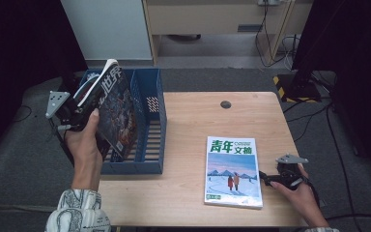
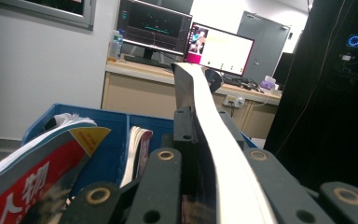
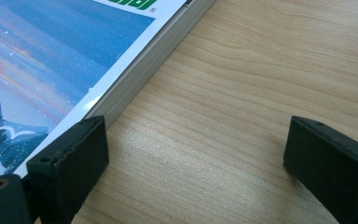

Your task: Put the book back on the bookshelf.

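A dark-covered magazine (image 1: 118, 111) with white characters is held tilted over the blue file rack (image 1: 160, 121) at the table's left. My left gripper (image 1: 89, 107) is shut on its edge. In the left gripper view the jaws (image 2: 205, 126) pinch that magazine (image 2: 193, 84), whose white pages curve upward. Behind it the rack (image 2: 107, 126) holds a red magazine (image 2: 32, 172) and another magazine (image 2: 137, 149). A snowy blue-covered magazine (image 1: 233, 171) lies flat on the table. My right gripper (image 1: 265, 178) rests open at its right edge. One jaw overlaps the magazine (image 3: 51, 56) corner and the other is over bare wood; the gripper (image 3: 196, 149) holds nothing.
The wooden table (image 1: 193, 121) has a round cable hole (image 1: 225, 104) near its far edge. A black stand base (image 1: 299, 84) and cables lie on the carpet at the right. A desk with monitors (image 2: 154, 23) stands beyond the rack.
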A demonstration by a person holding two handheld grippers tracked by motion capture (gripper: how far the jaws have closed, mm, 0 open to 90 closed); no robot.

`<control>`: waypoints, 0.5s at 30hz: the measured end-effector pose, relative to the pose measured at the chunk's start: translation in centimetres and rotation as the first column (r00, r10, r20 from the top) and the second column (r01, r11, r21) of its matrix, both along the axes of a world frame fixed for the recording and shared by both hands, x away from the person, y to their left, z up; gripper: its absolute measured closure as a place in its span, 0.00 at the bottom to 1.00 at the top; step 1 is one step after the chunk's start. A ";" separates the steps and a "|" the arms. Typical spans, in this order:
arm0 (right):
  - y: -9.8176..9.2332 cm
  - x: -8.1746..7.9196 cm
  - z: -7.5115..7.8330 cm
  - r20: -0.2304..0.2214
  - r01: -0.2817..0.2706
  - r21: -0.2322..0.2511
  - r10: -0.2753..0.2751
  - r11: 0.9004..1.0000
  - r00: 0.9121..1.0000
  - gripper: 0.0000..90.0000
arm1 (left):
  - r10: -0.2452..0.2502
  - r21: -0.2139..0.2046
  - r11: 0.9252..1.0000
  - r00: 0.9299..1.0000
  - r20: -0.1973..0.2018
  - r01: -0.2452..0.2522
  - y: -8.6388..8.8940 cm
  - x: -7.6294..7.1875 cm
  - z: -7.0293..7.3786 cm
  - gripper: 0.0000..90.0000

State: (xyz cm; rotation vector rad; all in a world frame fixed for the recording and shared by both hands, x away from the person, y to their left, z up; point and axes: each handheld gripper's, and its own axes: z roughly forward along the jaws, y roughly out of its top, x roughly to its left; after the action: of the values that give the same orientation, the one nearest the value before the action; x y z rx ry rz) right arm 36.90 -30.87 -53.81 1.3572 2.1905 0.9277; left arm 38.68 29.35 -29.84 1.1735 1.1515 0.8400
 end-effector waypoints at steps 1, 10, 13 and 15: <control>0.0 0.0 0.0 0.000 0.000 0.000 0.000 1.000 1.000 0.08 | 0.001 0.004 1.000 1.000 0.000 -0.001 -0.1 0.0 0.0 0.91; 0.0 0.0 0.0 0.000 0.000 0.000 0.000 1.000 1.000 0.08 | 0.002 0.016 1.000 1.000 -0.003 -0.002 -0.3 0.3 -0.5 0.91; 0.0 0.0 0.0 0.000 0.000 0.000 0.000 1.000 1.000 0.08 | 0.002 0.019 1.000 1.000 0.002 -0.002 -0.2 0.3 -0.6 0.91; 0.0 0.0 0.0 0.000 0.000 0.000 0.000 1.000 1.000 0.08 | 0.004 0.022 1.000 1.000 0.006 -0.004 -0.1 0.4 -0.7 0.91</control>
State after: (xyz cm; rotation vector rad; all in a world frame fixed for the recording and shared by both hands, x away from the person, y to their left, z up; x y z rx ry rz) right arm 36.89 -30.87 -53.81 1.3572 2.1902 0.9277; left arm 39.04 29.23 -30.55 1.1859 1.1424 0.8605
